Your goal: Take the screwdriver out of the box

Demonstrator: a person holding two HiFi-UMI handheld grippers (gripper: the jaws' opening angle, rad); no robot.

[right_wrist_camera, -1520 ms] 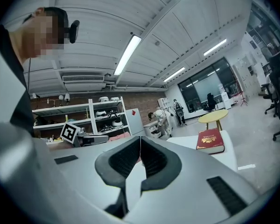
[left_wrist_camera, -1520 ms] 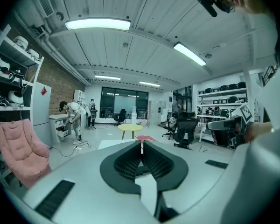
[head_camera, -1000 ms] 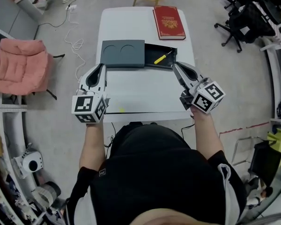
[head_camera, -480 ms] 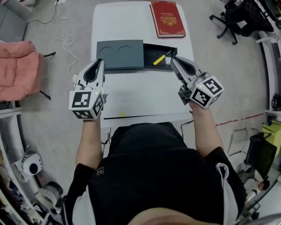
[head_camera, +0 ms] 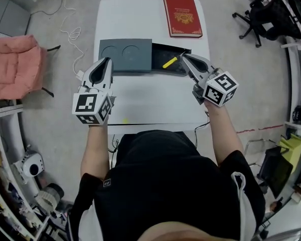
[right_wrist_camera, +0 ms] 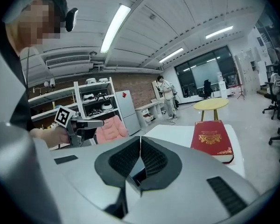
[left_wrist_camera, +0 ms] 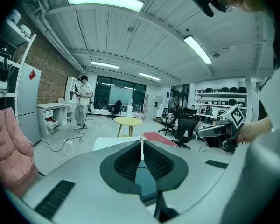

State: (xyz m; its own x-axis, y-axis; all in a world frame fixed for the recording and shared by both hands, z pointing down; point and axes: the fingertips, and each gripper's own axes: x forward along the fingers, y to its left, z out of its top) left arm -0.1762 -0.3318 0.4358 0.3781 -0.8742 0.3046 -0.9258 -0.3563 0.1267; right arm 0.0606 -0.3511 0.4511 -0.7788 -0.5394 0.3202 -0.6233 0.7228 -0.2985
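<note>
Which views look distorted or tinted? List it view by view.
Head view: sharp, even light, wide-angle bending at the edges. Left gripper view: fisheye, black corners, cool tint, bright ceiling light. Right gripper view: fisheye, black corners, red book crisp.

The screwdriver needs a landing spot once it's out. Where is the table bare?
Bare: the table in front of the box, between the left tool and right tool; also the far corner left of the red book. Crowded: the box's open end, at the right tool.

The person wore a black short-sleeved shirt (head_camera: 170,185), and the grey left gripper (head_camera: 108,60) and right gripper (head_camera: 182,56) bore black-and-white marker cubes (head_camera: 93,108).
</note>
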